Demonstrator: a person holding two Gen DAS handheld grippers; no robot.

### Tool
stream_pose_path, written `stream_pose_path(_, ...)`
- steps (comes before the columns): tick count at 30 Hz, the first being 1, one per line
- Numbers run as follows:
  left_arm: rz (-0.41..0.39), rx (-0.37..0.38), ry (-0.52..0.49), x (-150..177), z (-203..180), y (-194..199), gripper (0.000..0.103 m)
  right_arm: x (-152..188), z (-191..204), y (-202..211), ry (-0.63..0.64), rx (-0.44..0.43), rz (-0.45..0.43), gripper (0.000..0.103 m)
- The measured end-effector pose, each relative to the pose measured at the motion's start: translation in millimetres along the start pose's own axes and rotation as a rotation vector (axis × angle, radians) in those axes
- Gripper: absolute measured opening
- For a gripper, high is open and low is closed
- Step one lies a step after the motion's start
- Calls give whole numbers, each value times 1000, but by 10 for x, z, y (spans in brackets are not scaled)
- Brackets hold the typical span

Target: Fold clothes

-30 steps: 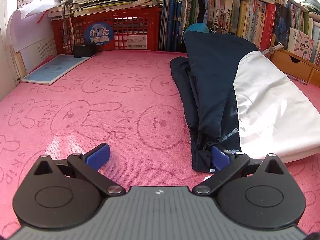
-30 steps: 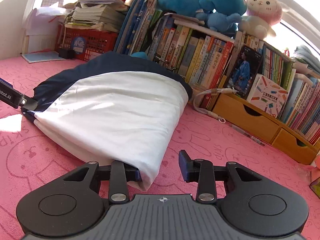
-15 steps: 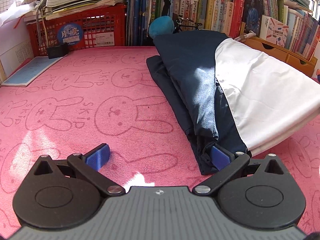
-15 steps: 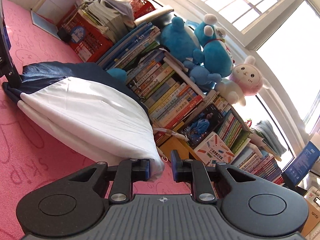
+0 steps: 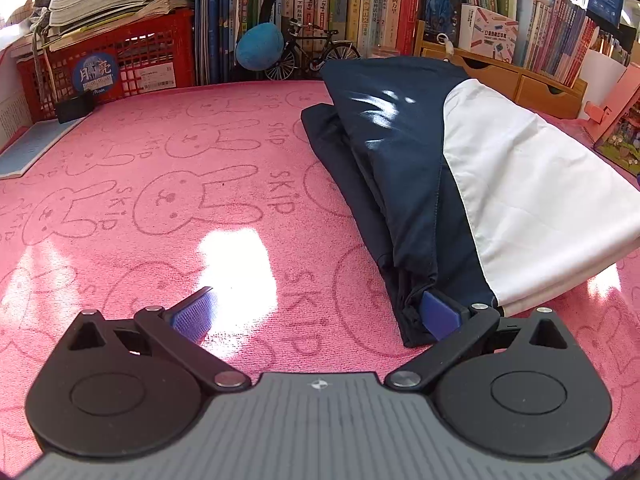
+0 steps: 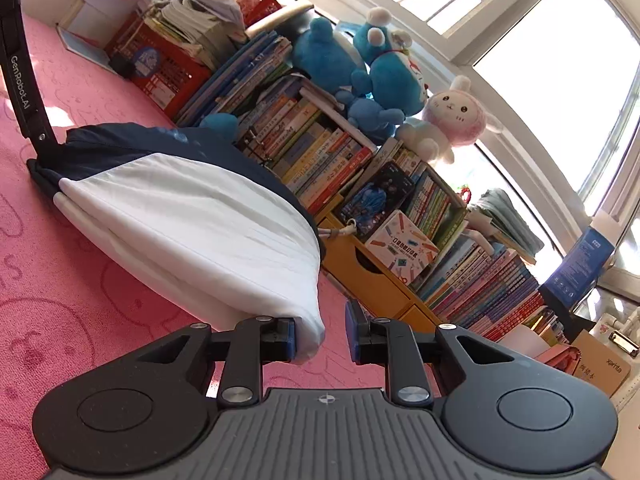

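On the pink mat (image 5: pixel 160 184), the folded navy-and-white garment (image 5: pixel 500 184) is flanked by two unclenched grippers: left gripper (image 5: pixel 316 312) spread wide, right gripper (image 6: pixel 321 338) narrowly parted.

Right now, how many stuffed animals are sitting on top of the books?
3 that I can tell: a round blue one on the left, a blue cat with white ears in the middle, and a pink bunny on the right. More may be hidden behind them.
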State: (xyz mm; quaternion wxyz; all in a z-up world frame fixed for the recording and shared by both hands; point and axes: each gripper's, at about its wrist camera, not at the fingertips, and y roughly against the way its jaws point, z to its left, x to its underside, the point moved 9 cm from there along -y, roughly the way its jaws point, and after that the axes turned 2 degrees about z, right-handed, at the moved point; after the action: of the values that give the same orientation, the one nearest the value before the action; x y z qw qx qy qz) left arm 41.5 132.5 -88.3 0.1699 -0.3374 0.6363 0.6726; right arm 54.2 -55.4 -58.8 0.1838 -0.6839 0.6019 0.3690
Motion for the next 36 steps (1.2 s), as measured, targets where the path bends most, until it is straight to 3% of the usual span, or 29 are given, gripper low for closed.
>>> stream_pose_path(12, 20, 66, -59, 156, -339, 120, 103, 367, -191, 397, -82, 7, 83, 23)
stream_pose_path(24, 32, 99, -86, 261, -481, 217, 103, 746, -400, 455, -312, -191, 229, 30)
stream_pose_path(26, 33, 80, -98, 282, -478, 220, 103, 839, -454, 436, -360, -210, 261, 30)
stream_pose_path(28, 13, -9, -109, 298, -366, 214, 103, 996, -558, 389, -420, -182, 311, 28)
stream_pose_path(30, 15, -11, -55, 303, -218, 230, 103, 1191, -684, 356, -468, -163, 351, 28)
stream_pose_path(36, 21, -36, -46, 319, -135, 256, 103, 1220, -835, 584, -479, -344, 300, 33)
